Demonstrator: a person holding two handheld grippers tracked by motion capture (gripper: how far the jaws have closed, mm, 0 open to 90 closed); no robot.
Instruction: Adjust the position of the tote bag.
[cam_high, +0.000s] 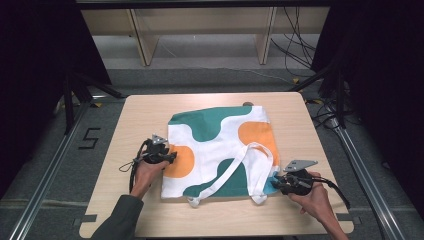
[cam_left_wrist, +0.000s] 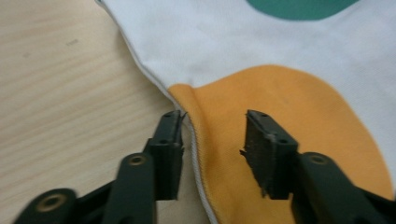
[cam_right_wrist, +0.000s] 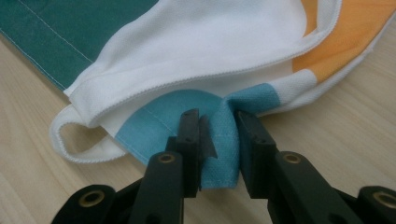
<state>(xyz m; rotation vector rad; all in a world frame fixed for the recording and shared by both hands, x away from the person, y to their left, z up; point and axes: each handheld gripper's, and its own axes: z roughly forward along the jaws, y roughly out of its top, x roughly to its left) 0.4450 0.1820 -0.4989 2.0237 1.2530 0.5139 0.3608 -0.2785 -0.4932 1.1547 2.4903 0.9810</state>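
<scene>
The left tongs (cam_high: 167, 156) and the right tongs (cam_high: 276, 184) sit at opposite side edges of the tote bag (cam_high: 220, 135), which lies flat in the middle of the tabletop (cam_high: 140, 107) with its handles (cam_high: 245, 162) flopped towards the person. The bag stretches between the two hands, so whatever gets pulled or folded next will run along that left-to-right line. The right tongs are pinched on a bunched fold of the blue corner patch (cam_right_wrist: 219, 140) at the bag's near right corner, the cloth puckered up between the jaws, so that side is held. The left tongs straddle the seam (cam_left_wrist: 196, 149) at the orange patch (cam_left_wrist: 289, 107) on the left edge: one jaw over bare wood, the other over the cloth, roughly half open and gripping nothing. To my eye the left side has yet to close on the hem. Both hands lie low and nearly level, pointing inward at the bag.
</scene>
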